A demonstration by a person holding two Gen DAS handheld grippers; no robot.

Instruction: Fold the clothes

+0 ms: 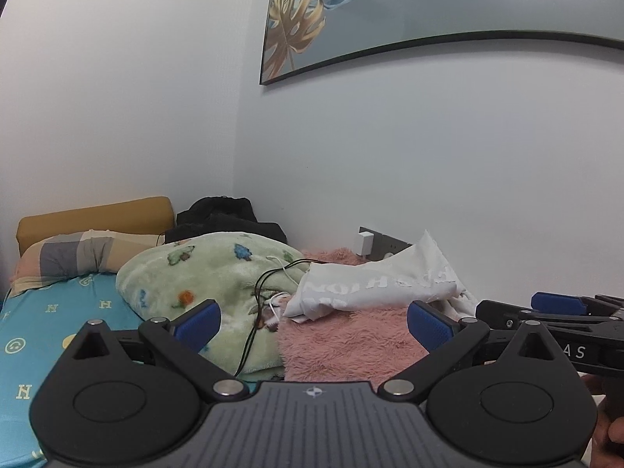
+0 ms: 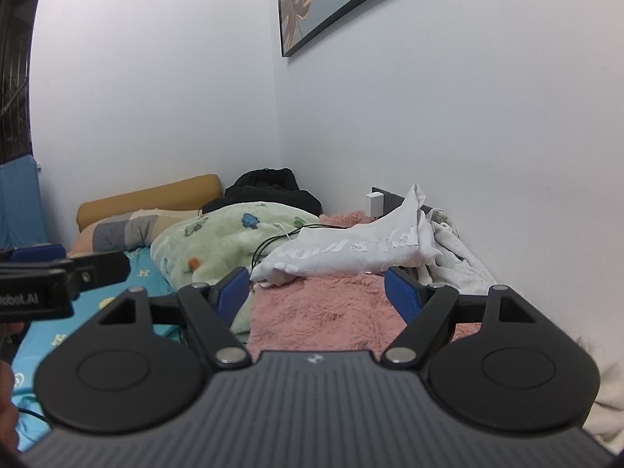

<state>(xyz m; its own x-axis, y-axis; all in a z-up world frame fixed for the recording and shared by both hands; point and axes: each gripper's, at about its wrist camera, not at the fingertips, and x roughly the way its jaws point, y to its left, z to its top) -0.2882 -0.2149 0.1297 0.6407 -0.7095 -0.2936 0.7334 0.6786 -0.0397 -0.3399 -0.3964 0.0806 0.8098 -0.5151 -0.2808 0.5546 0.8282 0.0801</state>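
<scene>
The white printed T-shirt (image 1: pixel 374 286) is lying crumpled on the pink fluffy blanket (image 1: pixel 351 343), at about one o'clock from the left gripper (image 1: pixel 314 325) and at twelve o'clock from the right gripper (image 2: pixel 318 292). One corner of the T-shirt is standing up against the wall, likely because the garment was dropped there in a heap and not laid out. Its lettering is reading upside down and mirrored, so the shirt is probably lying inside out or face away.

Both grippers are pointing slightly downward at the T-shirt with their blue pads spread wide and nothing between them. They are hovering side by side over the near edge of the blanket, apart from the cloth. This looks like readiness for a two-point pick-up, one tool for each side of the garment.

At eleven o'clock from the left gripper, a green cartoon-print blanket (image 1: pixel 202 277) is bunching beside the pink one, and black cables (image 1: pixel 259 296) are trailing over it right up to the T-shirt's left edge. My judgement is that a low grab on that side could snag them. A white charger (image 2: pixel 373 203) is sitting plugged in at the wall just behind the shirt.
</scene>
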